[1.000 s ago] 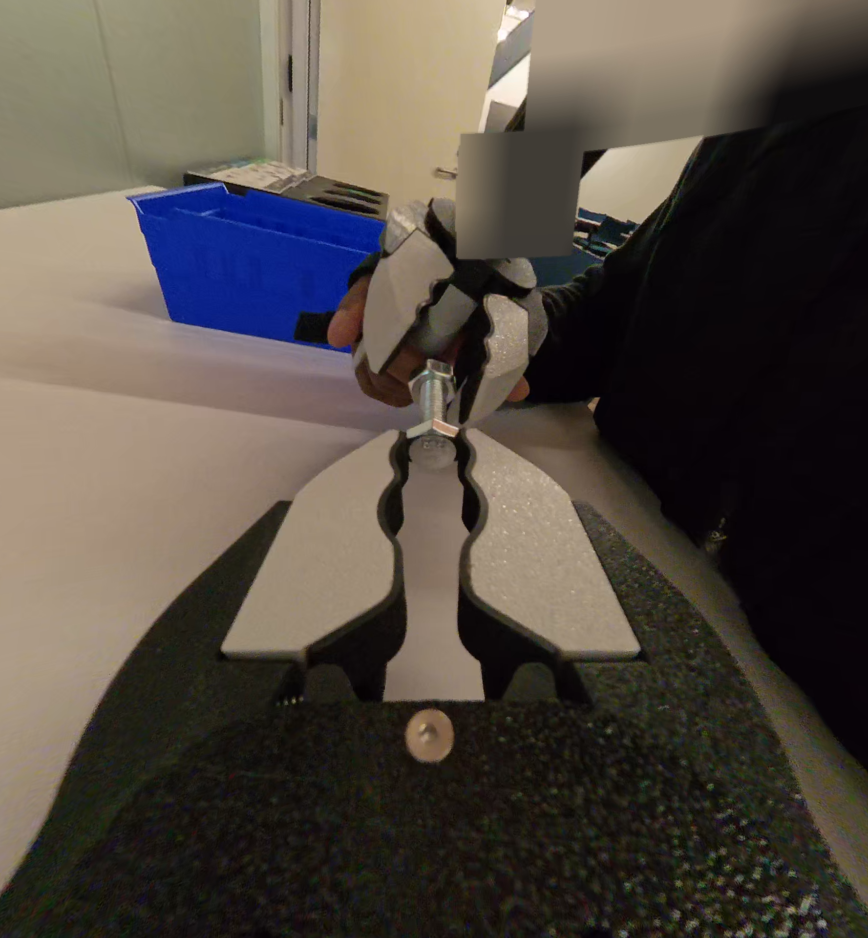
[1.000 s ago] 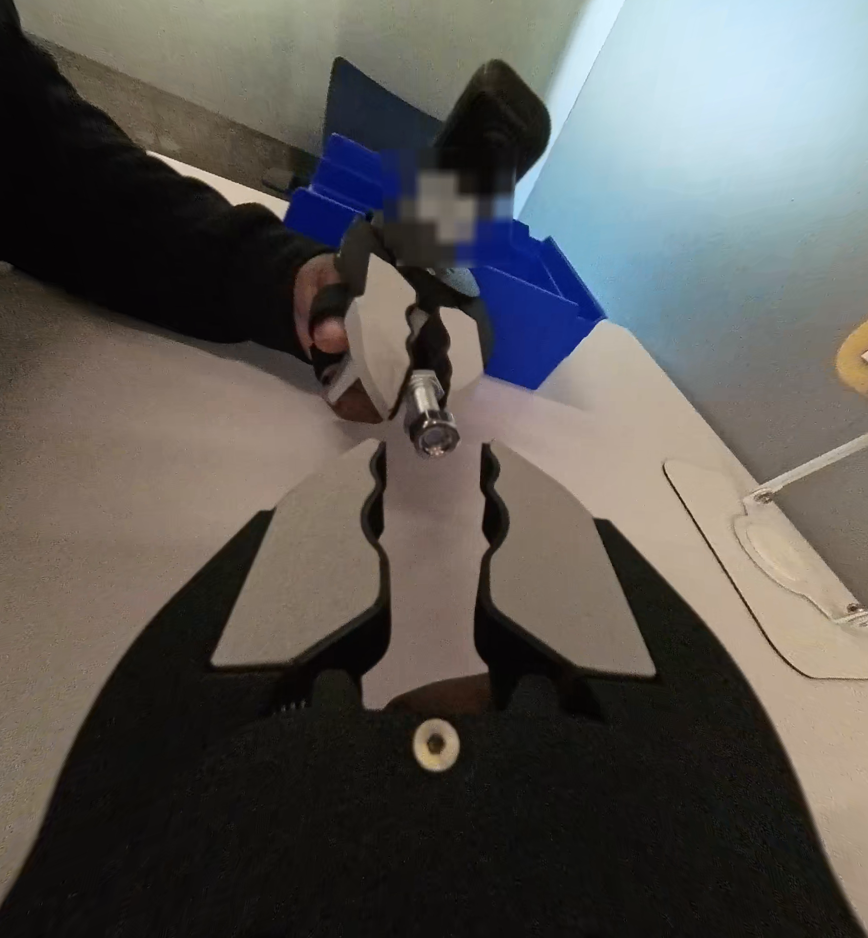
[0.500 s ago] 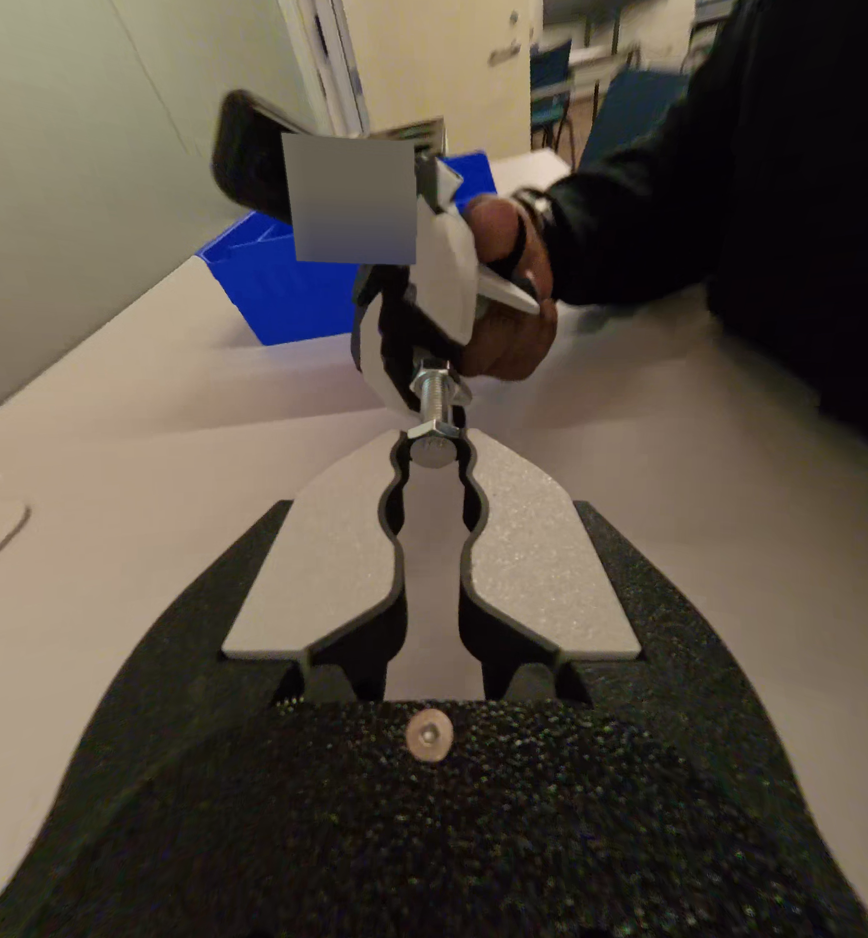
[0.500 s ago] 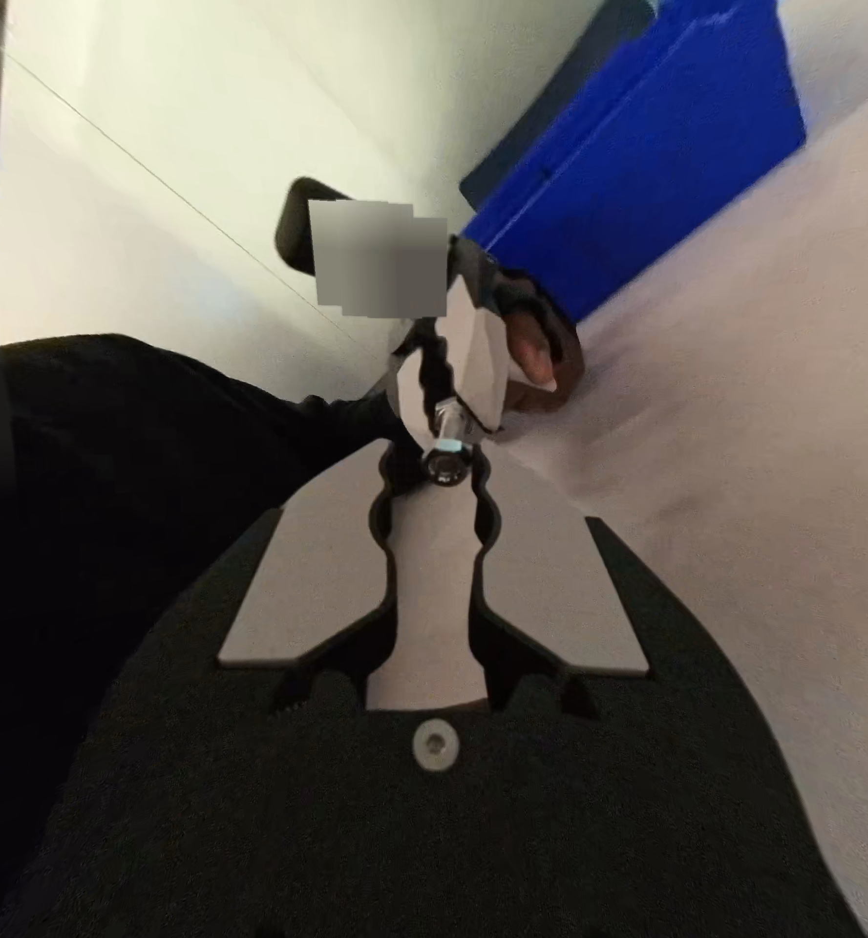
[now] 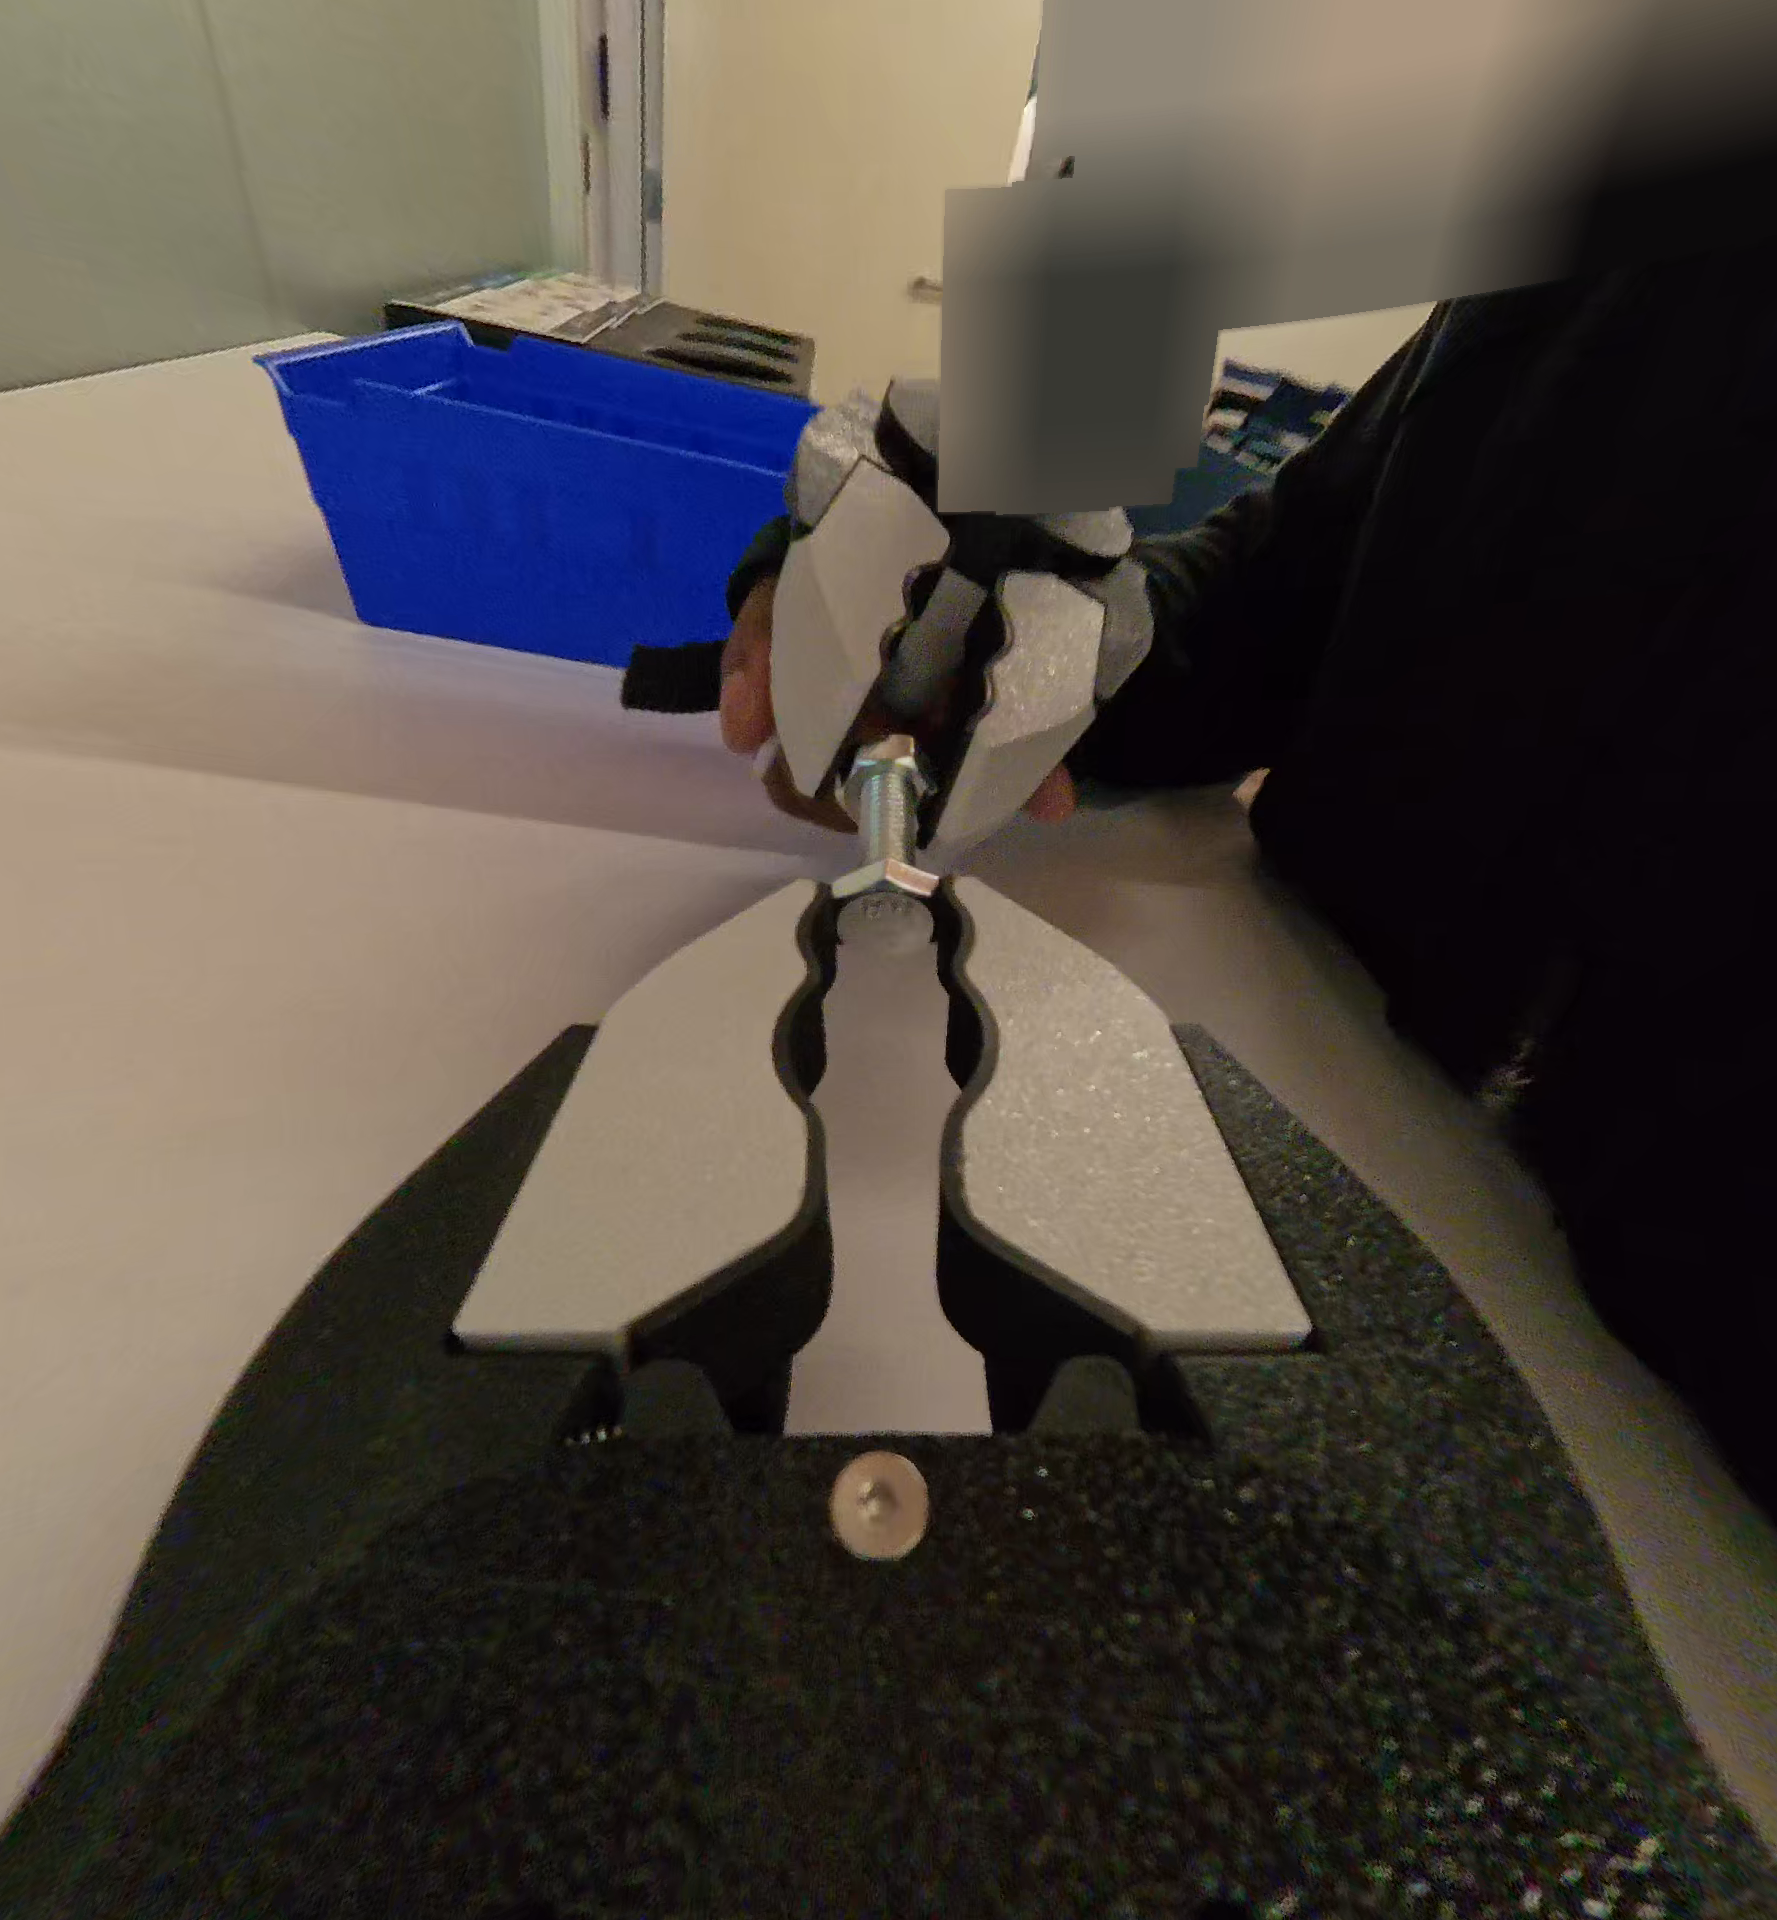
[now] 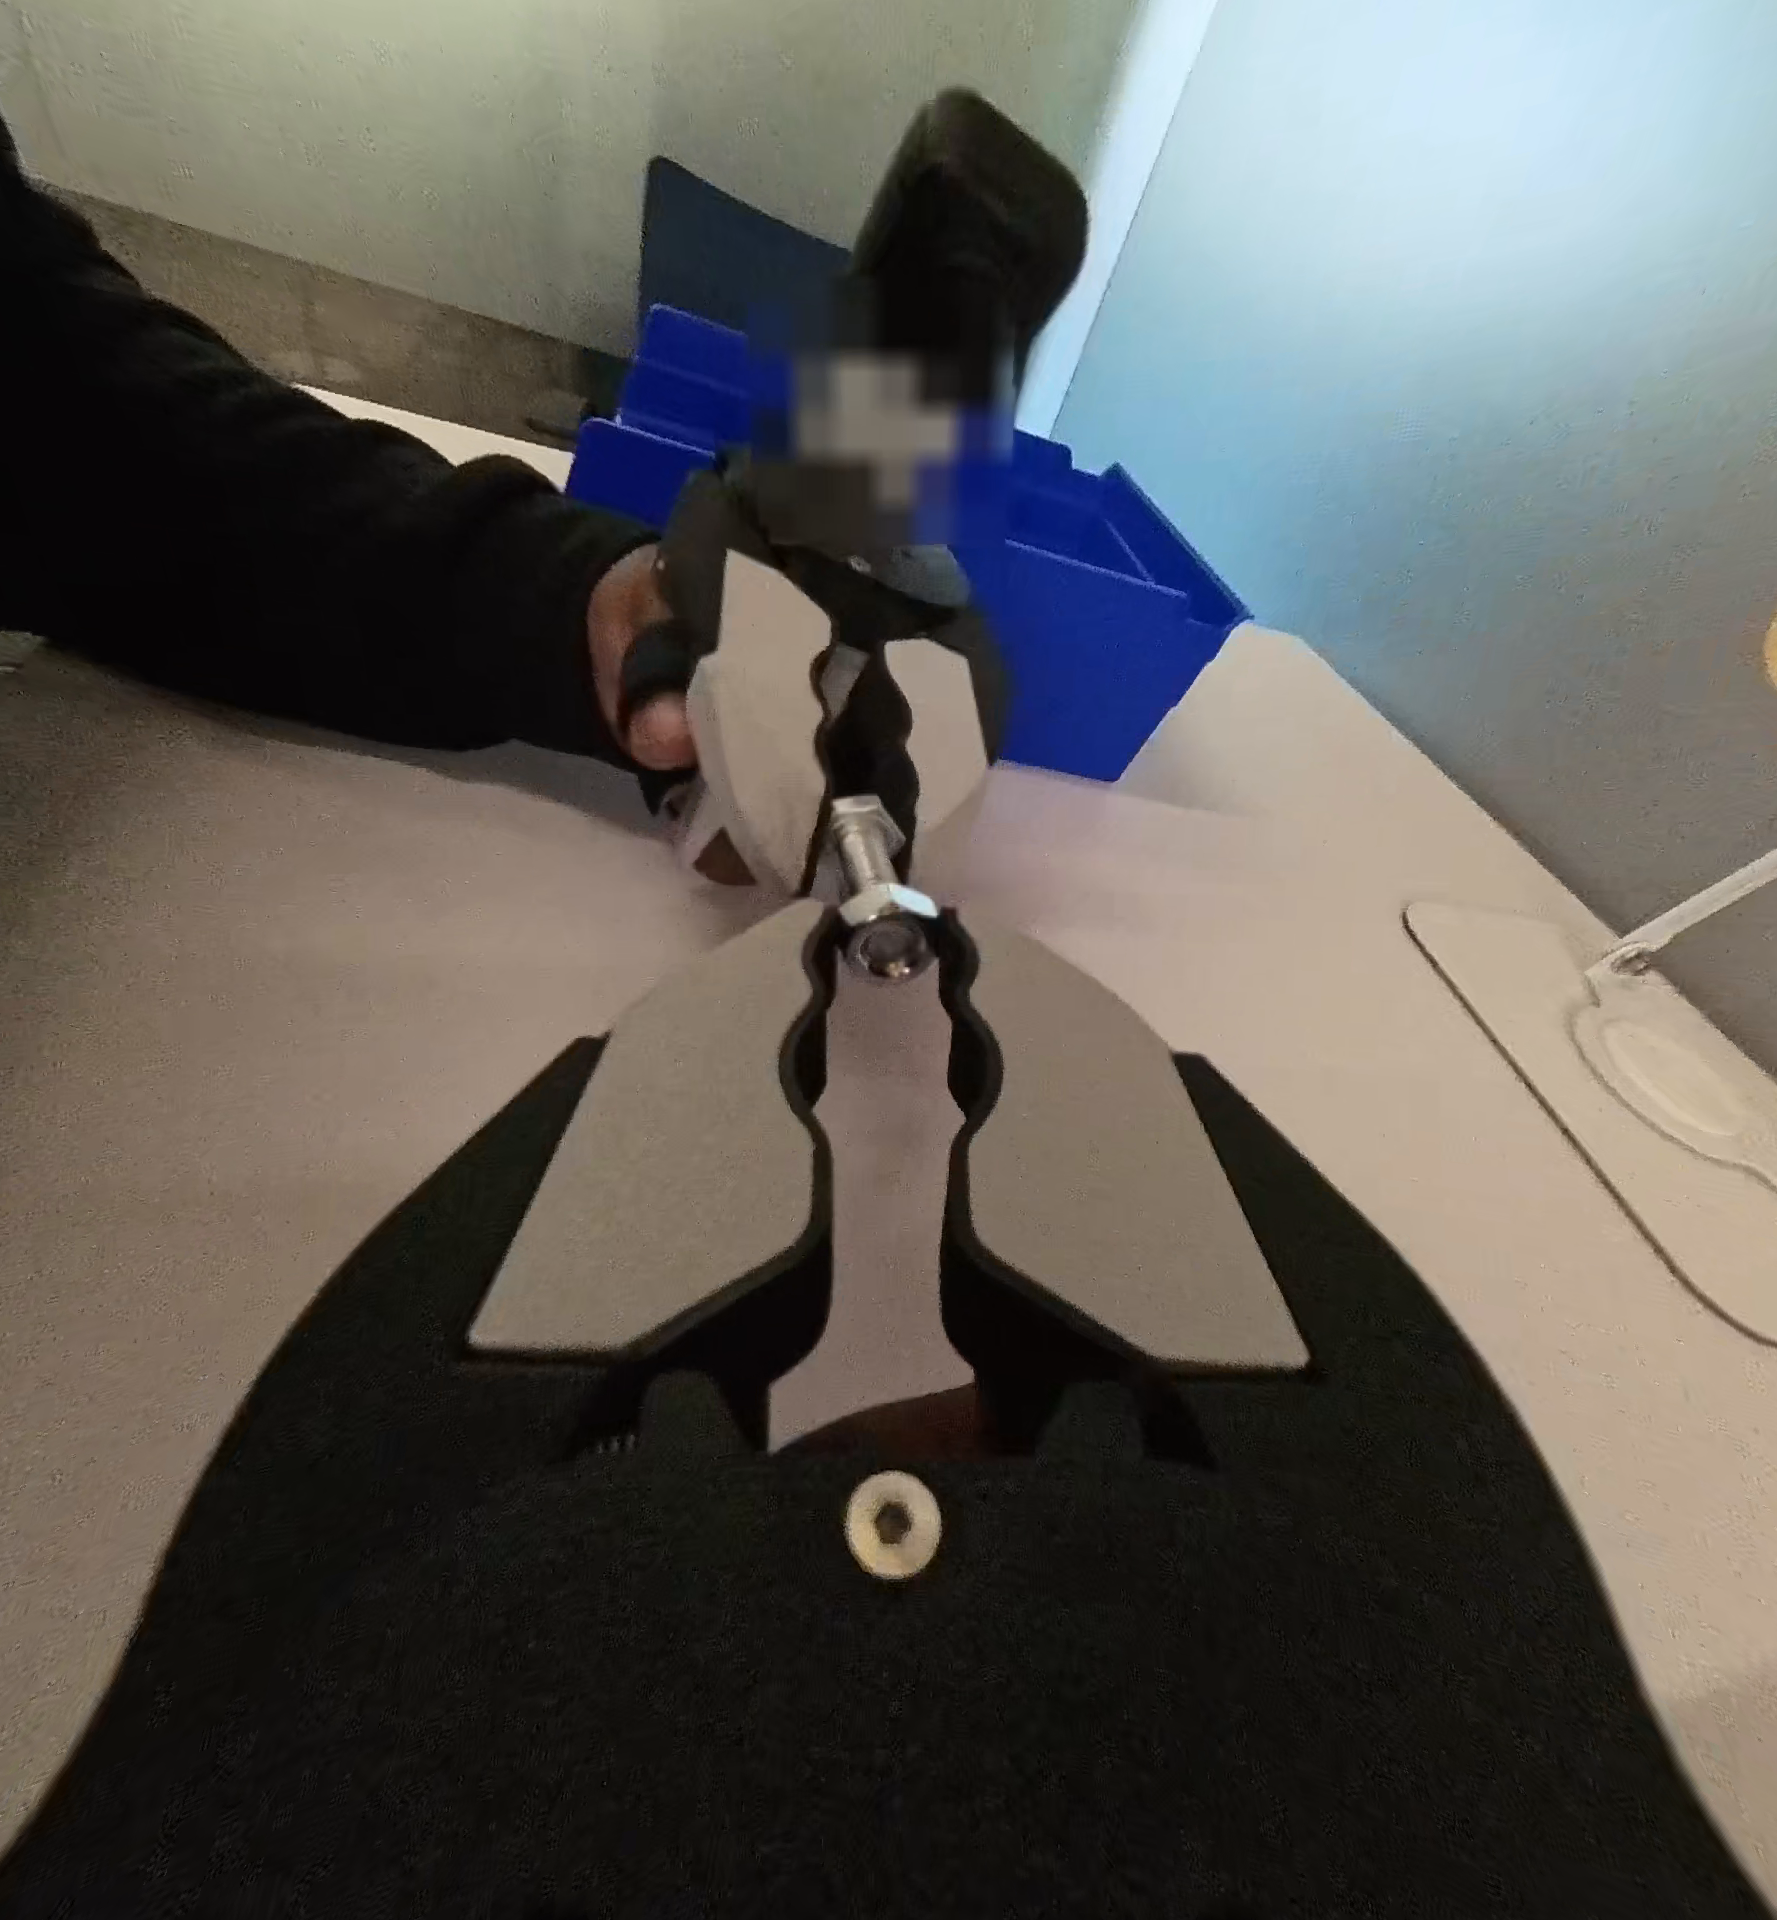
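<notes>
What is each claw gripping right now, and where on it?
Left claw clamps the bolt by its hex head; right claw clamps the nut at the opposite end.

Claw bodies: mine are black, grainy, flaring wide, left claw and right claw alike.
Fingers: flat grey plates, wavy black inner edges.
Screw: one silver head, centred on each body.
Sleeves: black, long.

Beyond the left gripper, the black box is partly hidden behind the blue bin.
</notes>
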Motion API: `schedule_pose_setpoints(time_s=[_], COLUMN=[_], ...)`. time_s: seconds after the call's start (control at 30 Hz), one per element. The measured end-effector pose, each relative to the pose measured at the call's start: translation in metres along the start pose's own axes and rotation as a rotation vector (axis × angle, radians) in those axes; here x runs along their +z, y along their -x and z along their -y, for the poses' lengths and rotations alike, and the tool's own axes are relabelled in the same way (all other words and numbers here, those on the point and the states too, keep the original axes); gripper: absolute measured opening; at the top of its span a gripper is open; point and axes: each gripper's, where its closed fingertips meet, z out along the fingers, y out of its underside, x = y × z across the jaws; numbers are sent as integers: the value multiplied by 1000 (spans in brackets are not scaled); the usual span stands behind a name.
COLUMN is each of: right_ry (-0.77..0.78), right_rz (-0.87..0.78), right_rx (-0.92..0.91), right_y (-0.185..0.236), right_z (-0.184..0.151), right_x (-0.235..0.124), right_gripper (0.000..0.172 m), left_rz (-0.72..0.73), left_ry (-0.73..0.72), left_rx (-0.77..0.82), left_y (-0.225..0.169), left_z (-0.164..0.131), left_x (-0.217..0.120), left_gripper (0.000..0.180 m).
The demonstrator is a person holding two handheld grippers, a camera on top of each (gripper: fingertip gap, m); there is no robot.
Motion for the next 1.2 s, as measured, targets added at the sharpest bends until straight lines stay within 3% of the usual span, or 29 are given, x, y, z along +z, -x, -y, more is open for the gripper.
schedule_pose_setpoints(time_s=[0.1,0.2,0.27,0.37,0.5,0.57,0.8,0.87,0.93,1.03,1.1,1.2], right_ry=[75,127,17,-127,-58,-33,-17,12,76,160,113,-6], right_rz=[84,270,376,337,99,53,24,44,120,343,439,442], right_rx=[246,769,999,890,323,152,44,85,246,755,1004,1003], right_y=[1,9,6,-8,-11,-8,-3,-1,2,15,14,4], right_z=[-11,-20,-11,2,-7,-8,-10,-13,-21,-29,-25,-14], right_x=[3,4,2,-2,-4,-4,-2,0,1,-2,-3,-4], right_gripper=[18,18,20,32,38,38,20,17,17,17,18,30], left_rz=[96,206,240,212,148,102,51,56,100,144,169,158], left_ry=[80,206,205,132,38,-3,48,59,112,211,220,157], left_rx=[166,486,564,398,149,65,8,20,114,349,424,324], left_y=[7,11,11,13,15,12,7,7,10,9,9,11], left_z=[-8,-18,-15,-7,0,4,-6,-7,-14,-26,-26,-18], left_x=[0,-1,-1,-2,-7,-8,-2,-1,-1,2,3,2], left_gripper=[17,17,18,17,17,17,18,17,18,18,18,18])
